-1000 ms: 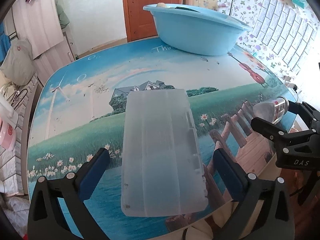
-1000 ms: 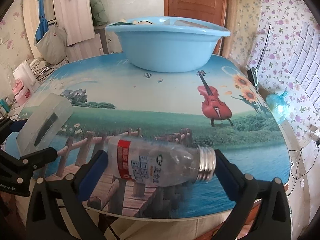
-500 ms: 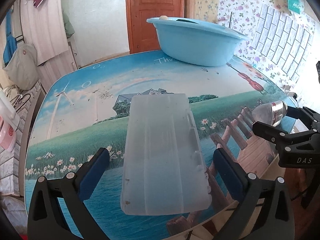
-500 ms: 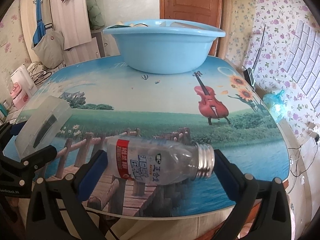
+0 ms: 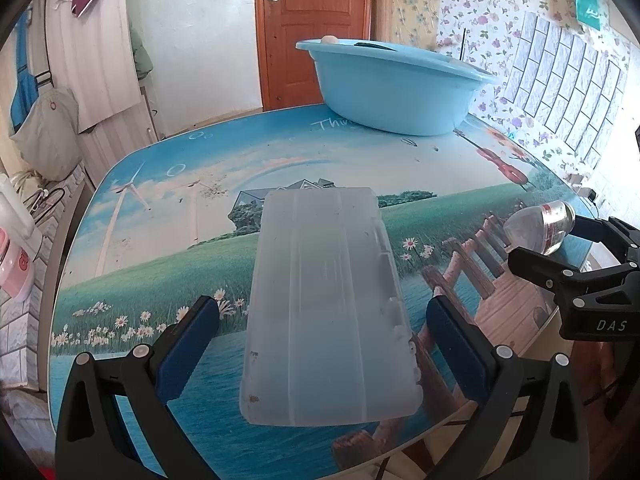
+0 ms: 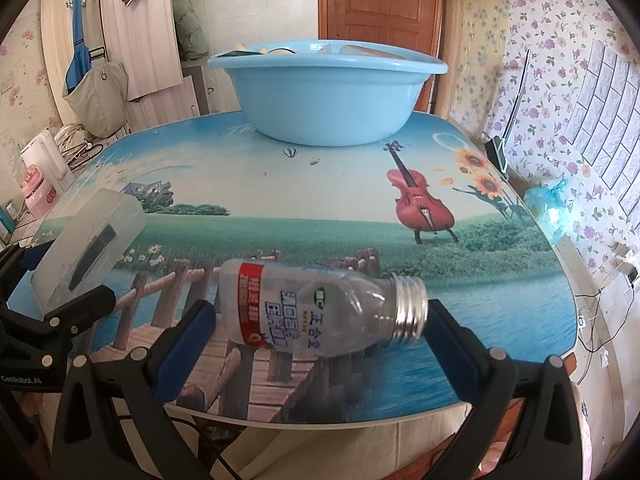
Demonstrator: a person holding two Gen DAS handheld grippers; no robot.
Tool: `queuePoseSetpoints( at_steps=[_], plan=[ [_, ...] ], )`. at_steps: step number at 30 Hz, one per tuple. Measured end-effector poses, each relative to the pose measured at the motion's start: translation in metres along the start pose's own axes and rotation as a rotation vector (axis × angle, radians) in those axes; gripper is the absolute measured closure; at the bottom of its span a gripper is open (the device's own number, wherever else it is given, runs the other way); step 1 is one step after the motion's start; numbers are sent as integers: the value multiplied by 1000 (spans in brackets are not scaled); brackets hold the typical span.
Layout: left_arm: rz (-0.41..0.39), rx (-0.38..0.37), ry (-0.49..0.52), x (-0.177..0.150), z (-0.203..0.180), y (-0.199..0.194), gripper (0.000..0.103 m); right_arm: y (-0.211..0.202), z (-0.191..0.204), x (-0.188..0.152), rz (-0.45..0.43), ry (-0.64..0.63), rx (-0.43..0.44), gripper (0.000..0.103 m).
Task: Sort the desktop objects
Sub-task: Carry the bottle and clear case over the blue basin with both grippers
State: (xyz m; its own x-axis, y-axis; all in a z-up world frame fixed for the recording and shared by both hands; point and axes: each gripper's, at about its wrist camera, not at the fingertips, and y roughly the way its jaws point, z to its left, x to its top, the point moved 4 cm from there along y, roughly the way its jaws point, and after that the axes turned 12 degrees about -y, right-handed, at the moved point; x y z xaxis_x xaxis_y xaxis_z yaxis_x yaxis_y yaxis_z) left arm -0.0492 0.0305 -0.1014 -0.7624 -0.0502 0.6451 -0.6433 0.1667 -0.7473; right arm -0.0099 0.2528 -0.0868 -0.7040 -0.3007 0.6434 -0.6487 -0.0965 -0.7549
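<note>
Both grippers have risen slightly since a second ago; more of the door shows, objects unchanged between the jaws. Left gripper [image 5: 322, 336]: jaws wide, blue pads flanking a frosted plastic case [image 5: 326, 312] lying lengthwise at the near table edge, gaps either side, no grip yet. Right gripper [image 6: 320, 334]: jaws wide, straddling an empty capless bottle [image 6: 320, 312] lying on its side, neck rightward; contact unclear. Far end of printed table [image 6: 320, 208]: blue basin [image 6: 324, 100], likely the sorting destination, already holding items.

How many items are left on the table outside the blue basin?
2: a frosted plastic case between the left tool's fingers, and an uncapped clear bottle lying between the right tool's. The basin may hide others behind it.
</note>
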Motion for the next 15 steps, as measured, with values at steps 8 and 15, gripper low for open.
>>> queuePoseSetpoints(
  at_steps=[8, 15],
  plan=[
    [0, 0, 0, 0, 0, 0, 0, -2, 1, 0, 0, 1, -2, 0],
    [0, 0, 0, 0, 0, 0, 0, -4, 1, -1, 3, 2, -3, 0]
  ],
)
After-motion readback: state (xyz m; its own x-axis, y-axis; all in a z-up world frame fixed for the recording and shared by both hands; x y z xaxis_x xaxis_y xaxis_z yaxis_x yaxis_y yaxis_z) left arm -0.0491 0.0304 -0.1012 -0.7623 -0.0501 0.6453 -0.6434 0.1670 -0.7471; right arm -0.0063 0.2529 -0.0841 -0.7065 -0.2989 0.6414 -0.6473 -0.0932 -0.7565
